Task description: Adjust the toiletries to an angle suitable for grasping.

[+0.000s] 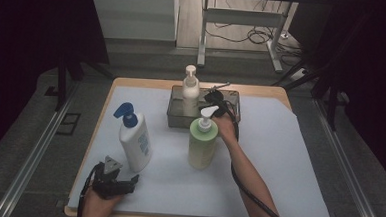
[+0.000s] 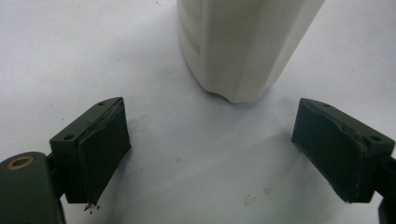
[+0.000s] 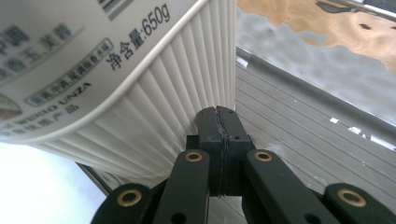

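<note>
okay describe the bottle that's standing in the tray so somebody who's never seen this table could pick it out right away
Start at the pale sheet covering the table, then go to its far edge, where a dark wire tray sits. The cream bottle stands upright inside that tray. It alone is off the sheet; the white bottle with the blue pump and the green bottle stand nearer, outside the tray.

1 pump bottle (image 1: 190,90) stands in the tray (image 1: 232,94); 2 bottles (image 1: 135,140) stand before it on the table (image 1: 279,143).

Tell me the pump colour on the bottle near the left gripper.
Blue pump on a white bottle; clearest in the high view.
</note>
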The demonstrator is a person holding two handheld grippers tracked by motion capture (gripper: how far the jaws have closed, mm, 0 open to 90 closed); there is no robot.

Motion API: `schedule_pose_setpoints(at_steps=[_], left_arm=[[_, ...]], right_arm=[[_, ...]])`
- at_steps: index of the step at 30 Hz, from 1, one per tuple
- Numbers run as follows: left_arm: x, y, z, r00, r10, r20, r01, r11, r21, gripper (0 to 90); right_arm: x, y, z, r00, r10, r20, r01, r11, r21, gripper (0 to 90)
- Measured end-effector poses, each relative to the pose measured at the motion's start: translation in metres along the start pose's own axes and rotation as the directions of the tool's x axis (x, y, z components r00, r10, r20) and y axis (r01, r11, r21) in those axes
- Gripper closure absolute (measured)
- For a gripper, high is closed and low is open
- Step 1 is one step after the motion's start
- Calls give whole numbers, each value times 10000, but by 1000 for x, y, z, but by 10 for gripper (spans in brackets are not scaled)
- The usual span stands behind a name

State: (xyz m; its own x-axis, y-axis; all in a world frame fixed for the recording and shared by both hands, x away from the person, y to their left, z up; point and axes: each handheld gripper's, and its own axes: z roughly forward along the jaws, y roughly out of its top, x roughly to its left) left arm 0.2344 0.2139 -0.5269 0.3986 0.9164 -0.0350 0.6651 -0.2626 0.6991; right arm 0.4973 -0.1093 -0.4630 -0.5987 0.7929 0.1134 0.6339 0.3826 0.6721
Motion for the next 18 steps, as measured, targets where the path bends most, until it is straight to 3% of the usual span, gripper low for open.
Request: schedule_pose_setpoints(at_steps=[18], left_arm=[[0,0,0,10000,0,1,0,10000,1,107]], right_arm=[[8,5,10,9991,-103,-404,103,9999,-10,896]])
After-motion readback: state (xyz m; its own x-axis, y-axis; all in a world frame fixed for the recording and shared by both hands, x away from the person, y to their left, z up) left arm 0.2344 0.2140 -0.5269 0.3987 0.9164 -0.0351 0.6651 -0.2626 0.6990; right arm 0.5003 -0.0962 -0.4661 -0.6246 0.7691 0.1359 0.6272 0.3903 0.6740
